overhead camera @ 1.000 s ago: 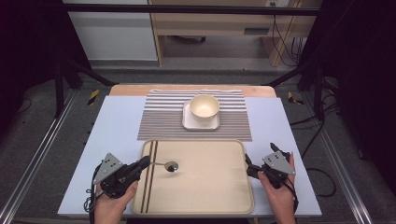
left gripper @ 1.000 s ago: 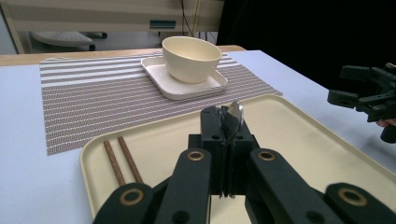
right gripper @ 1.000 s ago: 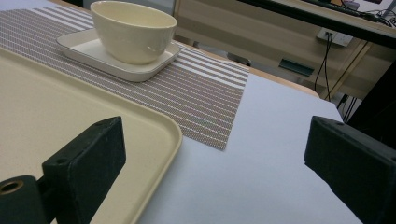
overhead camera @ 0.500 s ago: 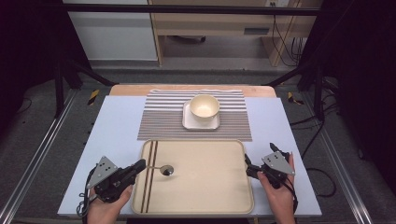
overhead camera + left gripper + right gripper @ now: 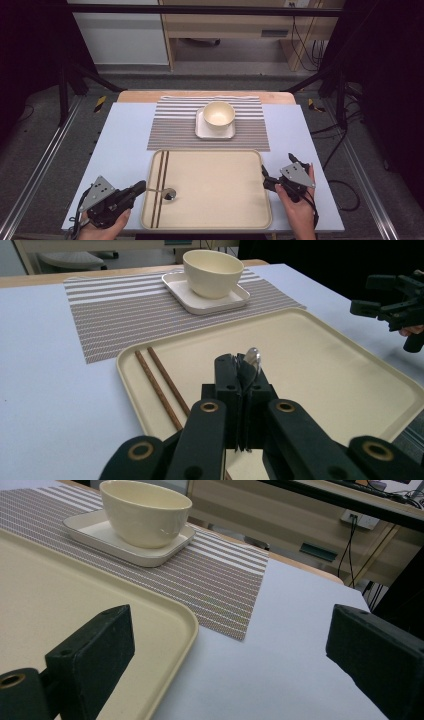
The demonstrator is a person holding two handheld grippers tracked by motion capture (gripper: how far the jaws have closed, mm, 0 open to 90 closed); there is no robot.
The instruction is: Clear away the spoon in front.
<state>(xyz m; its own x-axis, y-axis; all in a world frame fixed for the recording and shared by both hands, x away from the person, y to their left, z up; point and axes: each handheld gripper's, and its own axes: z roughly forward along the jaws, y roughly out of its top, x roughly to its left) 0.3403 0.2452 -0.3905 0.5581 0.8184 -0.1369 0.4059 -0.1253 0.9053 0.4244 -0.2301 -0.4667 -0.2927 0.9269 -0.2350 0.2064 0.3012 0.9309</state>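
Metal spoon [image 5: 164, 192] sits pinched by its handle in the left gripper [image 5: 239, 371], jaws clamped tight, its bowl just over the tray [image 5: 250, 220] near the tray's front-left corner, beside the chopsticks [image 5: 161, 186]. Keeping the handle level should stop it pivoting between the pads. Right gripper [image 5: 270, 183] waits at the tray's right edge, jaws spread, holding nothing.
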